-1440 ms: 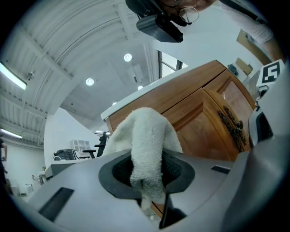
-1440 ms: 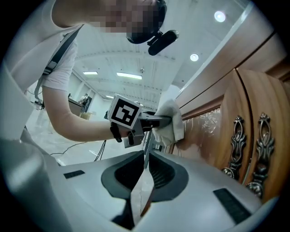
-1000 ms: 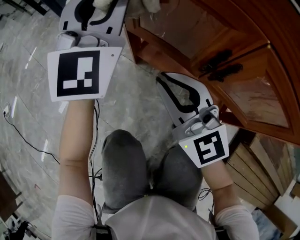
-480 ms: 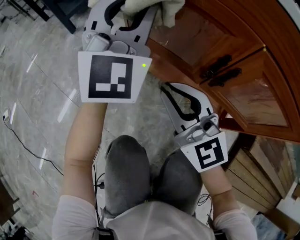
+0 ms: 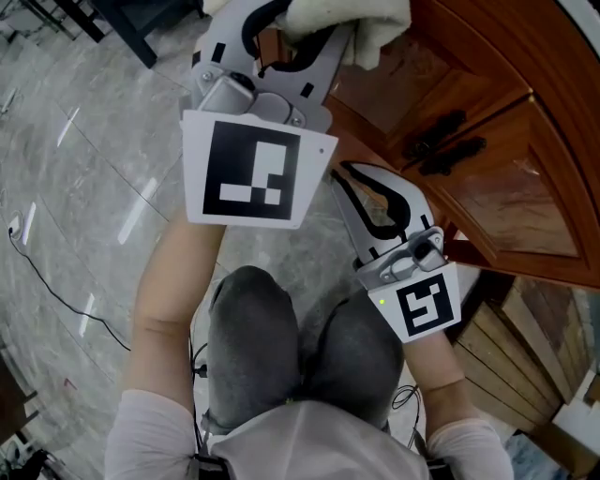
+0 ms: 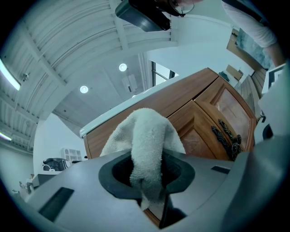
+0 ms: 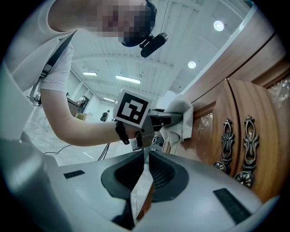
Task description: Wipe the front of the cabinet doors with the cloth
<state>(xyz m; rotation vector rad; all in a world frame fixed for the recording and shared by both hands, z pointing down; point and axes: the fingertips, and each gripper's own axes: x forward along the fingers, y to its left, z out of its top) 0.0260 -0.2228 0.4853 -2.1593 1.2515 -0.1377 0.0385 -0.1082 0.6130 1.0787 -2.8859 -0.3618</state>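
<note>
A white cloth (image 5: 361, 21) is bunched in my left gripper (image 5: 281, 28), which is shut on it at the top of the head view. In the left gripper view the cloth (image 6: 147, 140) hangs over the jaws in front of the brown wooden cabinet door (image 6: 204, 129). From the right gripper view, the cloth (image 7: 180, 120) lies against the door's glass panel (image 7: 206, 124). My right gripper (image 5: 341, 174) is lower, close to the cabinet's base, shut with nothing in it. Two dark ornate handles (image 5: 441, 139) sit where the doors meet.
The person's knees (image 5: 291, 347) are below the grippers, over a grey marble floor (image 5: 84, 169) with a black cable (image 5: 42, 272). Wooden boards (image 5: 506, 337) lie at the lower right. A white countertop edge (image 6: 118, 108) caps the cabinet.
My left gripper has carried the cloth rightward, onto the left cabinet door. The right gripper has barely shifted.
</note>
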